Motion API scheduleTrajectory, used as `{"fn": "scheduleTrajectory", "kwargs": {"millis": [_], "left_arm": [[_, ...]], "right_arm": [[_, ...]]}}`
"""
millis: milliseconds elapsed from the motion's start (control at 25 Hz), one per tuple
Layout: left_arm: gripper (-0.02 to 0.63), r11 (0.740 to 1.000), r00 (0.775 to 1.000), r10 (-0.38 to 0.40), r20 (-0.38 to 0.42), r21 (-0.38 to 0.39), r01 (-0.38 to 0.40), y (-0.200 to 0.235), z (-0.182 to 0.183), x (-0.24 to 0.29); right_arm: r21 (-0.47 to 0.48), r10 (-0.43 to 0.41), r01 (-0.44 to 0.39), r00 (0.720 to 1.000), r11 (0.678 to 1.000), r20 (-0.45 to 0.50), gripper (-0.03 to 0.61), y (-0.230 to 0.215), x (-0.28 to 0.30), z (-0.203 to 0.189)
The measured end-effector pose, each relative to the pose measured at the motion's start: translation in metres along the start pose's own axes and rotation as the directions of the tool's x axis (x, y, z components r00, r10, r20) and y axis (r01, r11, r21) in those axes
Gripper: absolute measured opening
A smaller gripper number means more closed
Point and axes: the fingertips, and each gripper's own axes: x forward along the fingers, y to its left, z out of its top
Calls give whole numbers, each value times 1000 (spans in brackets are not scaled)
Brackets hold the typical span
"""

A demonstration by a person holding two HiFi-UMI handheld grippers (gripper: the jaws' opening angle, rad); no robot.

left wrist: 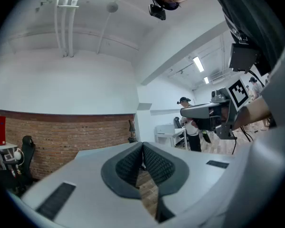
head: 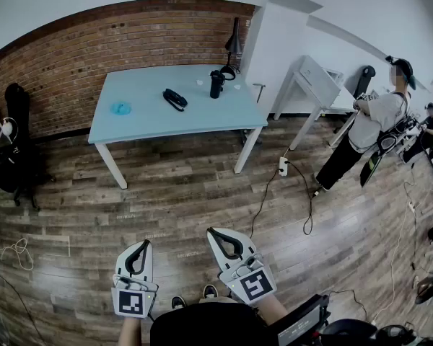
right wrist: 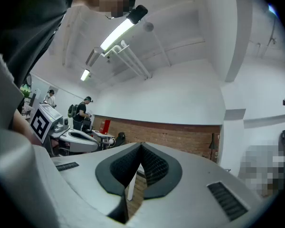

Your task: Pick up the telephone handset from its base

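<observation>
Both grippers are held low, close to the person's body, over the wood floor [head: 166, 193]. The left gripper [head: 143, 245] is closed: its two jaws are pressed together at the tips, and nothing is held between them. The right gripper [head: 213, 231] is closed too, and nothing is held in it. Both are pointed level, toward the far wall. They are side by side, a little apart.

The phone [head: 175, 99] is seen far off, on the blue table [head: 151, 125]. It is black and is laid near the middle of the table top. It is too small for the handset to be told from the base. It is well apart from both grippers.

A black cup [head: 216, 83] is stood to the right of the phone. A small blue thing [head: 120, 108] is laid to the left of the phone. A black lamp [head: 233, 43] is seen by the back right corner of the table. A brick wall [head: 72, 56] is seen behind the table.

A person [head: 372, 125] is seen standing at the right, beside a white desk [head: 314, 74]. A white power strip [head: 282, 166] is laid on the floor near the table's right leg.
</observation>
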Motion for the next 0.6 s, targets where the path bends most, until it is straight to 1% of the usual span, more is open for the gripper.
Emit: {"fn": "scheduleTrajectory", "kwargs": {"millis": [160,200,240,280,400,480,600], "left_arm": [[18,1000,1000,-10,-1,-2,10,-9,-1,8],[18,1000,1000,-9,-4,-4,9,-10,-1,13],[18,1000,1000,-8,-2,-3,8,-12,1,18],[18,1000,1000,-6,4,1,6,-15,3,23],[18,1000,1000,2,30,-6,-2,-30,9,31],[18,1000,999,2,35,-11,-2,-42,11,37],[18,1000,1000,-11,20,20,11,-53,15,49]], "right_arm": [[4,-31,31,999,1000,-18,2,-9,-4,-9],[12,-27,28,999,1000,-26,4,-12,-2,-12],[24,-17,18,999,1000,-27,34,-15,-1,-13],[33,-6,7,1000,999,-22,47,-18,-1,-15],[44,6,-6,1000,999,-3,48,-25,-9,-20],[32,2,-2,1000,999,-8,49,-32,-17,-26],[-19,-5,5,1000,1000,1,48,-42,-18,-28]]}}
